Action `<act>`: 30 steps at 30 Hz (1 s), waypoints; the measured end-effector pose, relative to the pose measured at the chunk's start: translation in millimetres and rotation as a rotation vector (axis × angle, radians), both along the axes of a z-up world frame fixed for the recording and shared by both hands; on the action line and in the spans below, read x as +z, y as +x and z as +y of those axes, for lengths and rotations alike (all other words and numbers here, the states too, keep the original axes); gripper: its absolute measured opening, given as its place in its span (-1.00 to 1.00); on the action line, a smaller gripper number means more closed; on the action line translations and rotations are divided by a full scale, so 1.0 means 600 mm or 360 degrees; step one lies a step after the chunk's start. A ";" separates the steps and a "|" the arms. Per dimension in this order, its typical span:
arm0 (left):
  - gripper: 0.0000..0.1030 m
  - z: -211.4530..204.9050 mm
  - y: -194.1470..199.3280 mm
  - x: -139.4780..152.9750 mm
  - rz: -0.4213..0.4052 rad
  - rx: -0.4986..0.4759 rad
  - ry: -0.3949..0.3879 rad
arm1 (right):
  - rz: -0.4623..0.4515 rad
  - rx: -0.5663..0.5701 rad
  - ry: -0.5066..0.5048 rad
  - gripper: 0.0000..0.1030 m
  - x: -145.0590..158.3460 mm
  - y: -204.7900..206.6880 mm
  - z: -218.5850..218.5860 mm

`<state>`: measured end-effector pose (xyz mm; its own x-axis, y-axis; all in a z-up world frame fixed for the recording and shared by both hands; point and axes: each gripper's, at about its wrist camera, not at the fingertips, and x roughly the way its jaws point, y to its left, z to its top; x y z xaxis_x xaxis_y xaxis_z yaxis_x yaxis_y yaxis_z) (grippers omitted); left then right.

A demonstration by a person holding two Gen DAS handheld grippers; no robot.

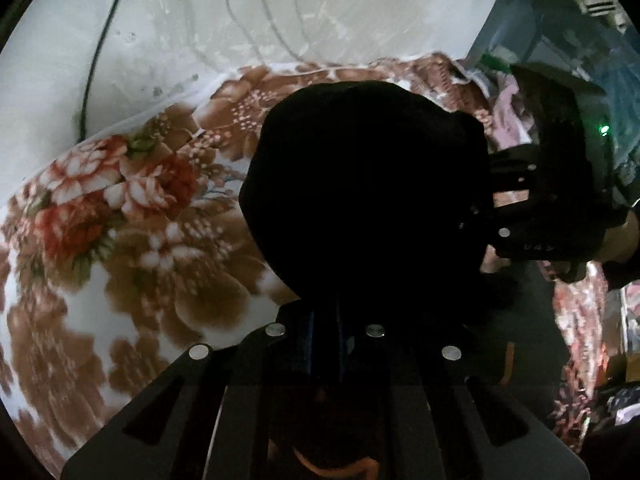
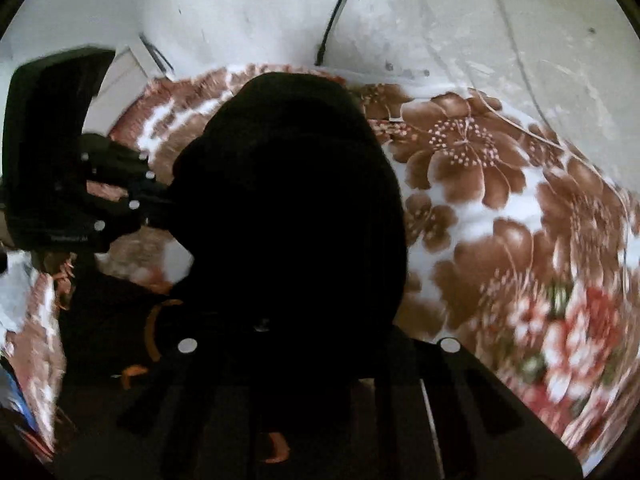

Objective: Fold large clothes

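Note:
A black garment (image 1: 368,200) bunches up over my left gripper (image 1: 332,320) and hides the fingertips; the jaws look closed on the cloth. In the right wrist view the same black garment (image 2: 292,220) covers my right gripper (image 2: 316,332), which also seems closed on it. Orange print shows on the lower cloth (image 2: 154,332). Each gripper appears in the other's view, the right gripper (image 1: 486,196) at the garment's right edge and the left gripper (image 2: 160,196) at its left edge, both gripping it. The garment is held above a floral blanket (image 1: 120,220).
The floral blanket (image 2: 500,200), brown and red on white, covers the bed. A pale wall (image 1: 280,12) stands behind with a dark cable (image 1: 94,64) hanging down. Clutter and a bluish plastic sheet (image 1: 560,40) are at the far right.

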<state>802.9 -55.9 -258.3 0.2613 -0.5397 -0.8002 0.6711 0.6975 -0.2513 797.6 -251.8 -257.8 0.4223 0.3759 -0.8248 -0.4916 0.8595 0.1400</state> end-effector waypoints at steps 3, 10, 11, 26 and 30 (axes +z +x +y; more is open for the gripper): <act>-0.86 0.025 -0.077 0.036 -0.0028 0.0002 -0.0041 | -0.0046 0.0032 0.0024 -0.75 0.024 -0.074 0.007; -0.86 0.055 -0.284 0.050 -0.0031 0.0036 -0.0092 | -0.0147 0.0185 -0.0037 -0.74 0.029 -0.276 0.018; -0.86 0.055 -0.318 0.042 -0.0026 0.0038 -0.0083 | -0.0148 0.0197 -0.0042 -0.74 0.023 -0.302 0.019; -0.86 0.041 -0.624 -0.173 0.0061 0.0087 0.0153 | -0.0207 0.0301 -0.0289 -0.21 -0.176 -0.627 0.038; -0.61 0.048 -0.649 -0.191 0.0059 0.0126 0.0146 | -0.0165 0.0305 -0.0255 0.29 -0.199 -0.670 0.025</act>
<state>413.7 -27.4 -372.7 0.2697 -0.4427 -0.8552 0.6043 0.7692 -0.2076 395.7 -236.6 -377.1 0.4415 0.3251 -0.8363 -0.6520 0.7566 -0.0500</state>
